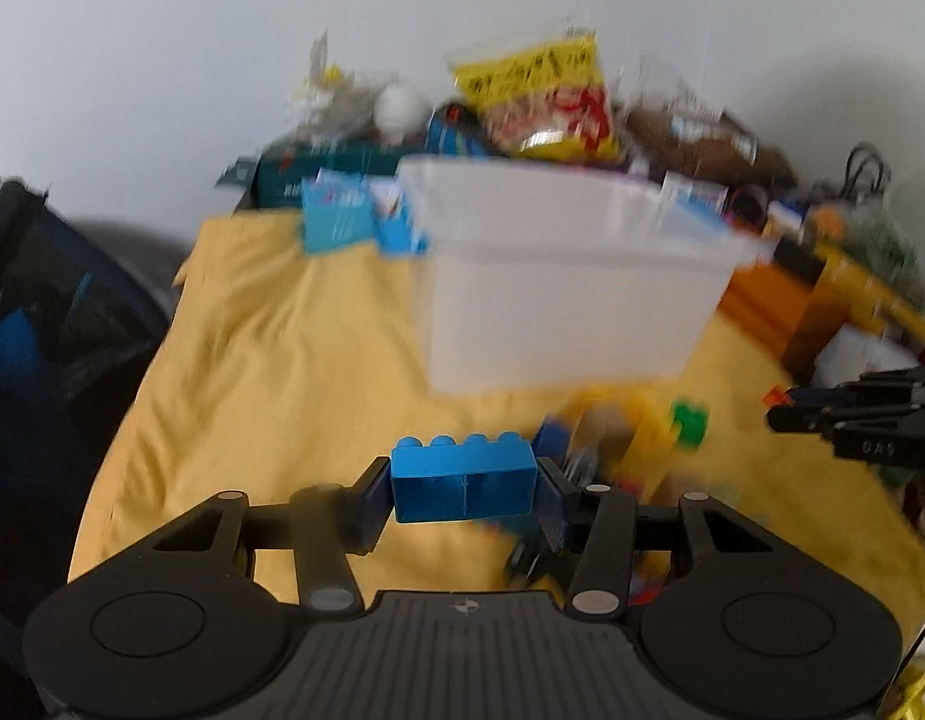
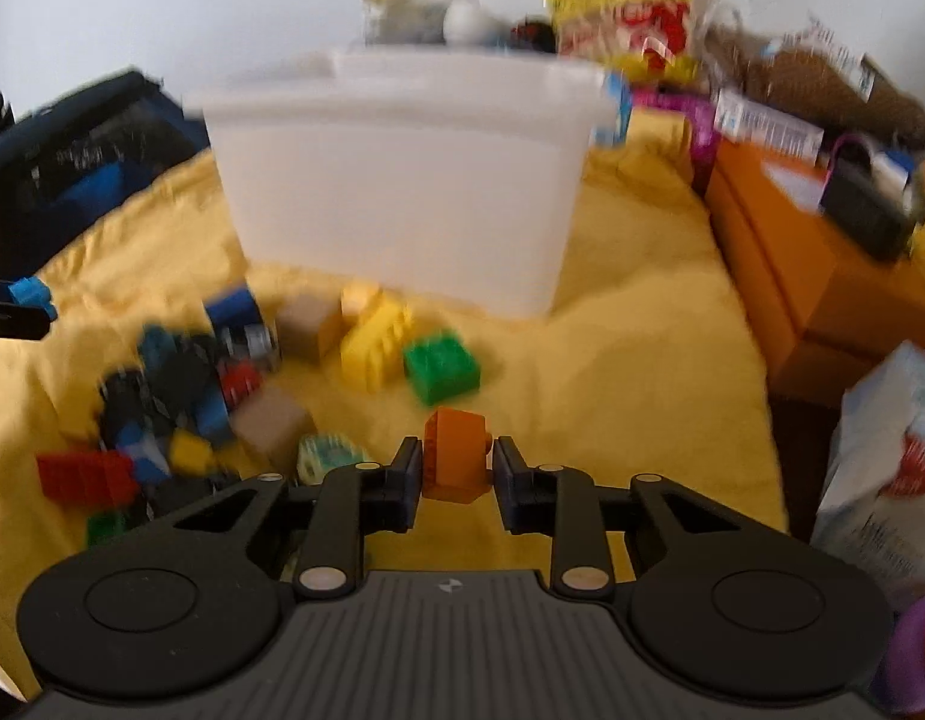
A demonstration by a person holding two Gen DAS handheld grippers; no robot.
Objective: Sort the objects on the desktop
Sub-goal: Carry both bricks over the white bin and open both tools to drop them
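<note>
My left gripper (image 1: 463, 483) is shut on a long blue brick (image 1: 462, 468), held crosswise above the yellow cloth (image 1: 270, 360). My right gripper (image 2: 456, 468) is shut on a small orange brick (image 2: 453, 456), with both pads against its sides. A white plastic bin (image 2: 402, 192) stands upright just beyond both grippers. To the left of the right gripper lies a pile of loose bricks (image 2: 186, 396); a green brick (image 2: 441, 366) and a yellow brick (image 2: 375, 348) sit ahead of it. In the left wrist view the right gripper (image 1: 786, 411) enters from the right edge.
An orange box (image 2: 792, 276) with clutter on top borders the cloth on the right, with a white carton (image 2: 882, 480) nearer. A dark bag (image 2: 72, 162) lies at the left. A yellow snack bag (image 2: 630, 12) and other packages crowd the wall behind the bin.
</note>
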